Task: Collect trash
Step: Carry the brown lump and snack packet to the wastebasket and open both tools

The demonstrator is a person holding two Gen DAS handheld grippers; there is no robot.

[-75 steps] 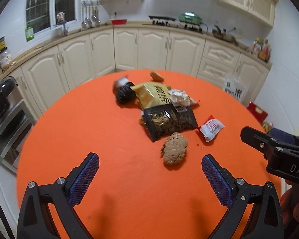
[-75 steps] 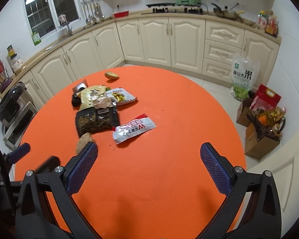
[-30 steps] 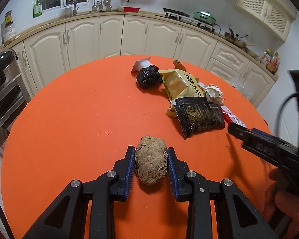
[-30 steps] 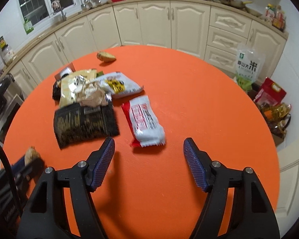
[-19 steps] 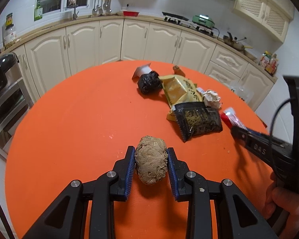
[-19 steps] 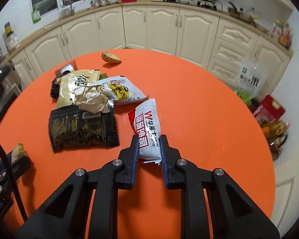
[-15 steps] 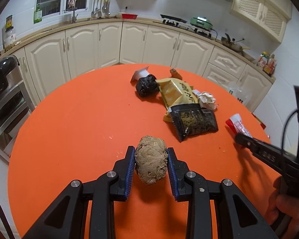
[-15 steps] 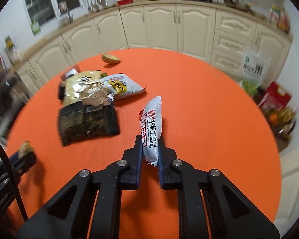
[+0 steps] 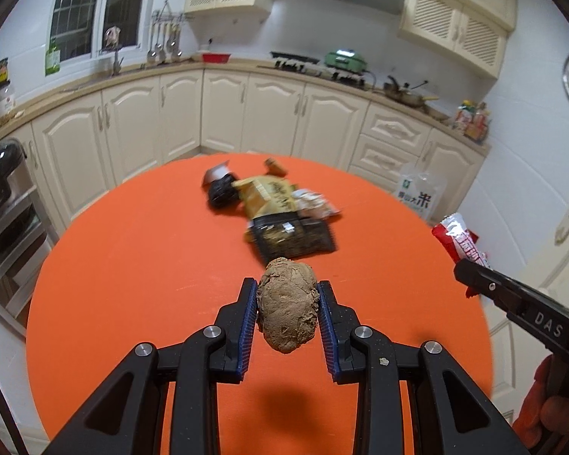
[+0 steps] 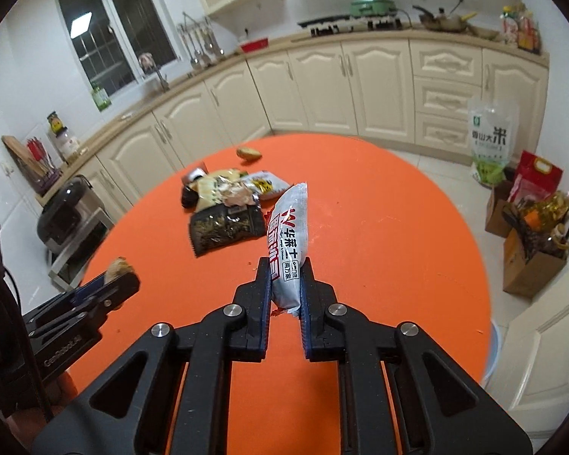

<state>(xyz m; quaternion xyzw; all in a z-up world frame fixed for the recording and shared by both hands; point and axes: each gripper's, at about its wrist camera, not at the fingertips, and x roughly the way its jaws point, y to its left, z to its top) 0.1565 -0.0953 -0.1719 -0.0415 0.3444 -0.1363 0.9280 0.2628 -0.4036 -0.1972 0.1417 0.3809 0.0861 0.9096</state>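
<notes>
While both pieces of trash hang clear of the round orange table (image 9: 140,250), each sits clamped in its own tool. The brown crumpled lump (image 9: 287,309) is pinched on both sides by the blue pads of the left gripper (image 9: 286,305), its lower end hanging free below the fingers. The red-and-white snack wrapper (image 10: 289,250) stands nearly upright in the right gripper (image 10: 286,288), whose jaws are squeezed narrow on its lower end; its upper end rises free above them. In the left wrist view the same wrapper pokes up at the right edge, above the table's rim.

Farther back on the table lies the rest of the litter in a loose heap: a dark seed packet (image 10: 225,231), a gold bag (image 9: 269,195) partly over it, a crumpled paper wad (image 10: 237,195), a white-and-yellow packet (image 10: 265,185) and a black bag (image 9: 220,193). A small brown scrap (image 10: 249,152) lies apart, near the far rim. Cream kitchen cabinets (image 10: 379,87) curve behind.
</notes>
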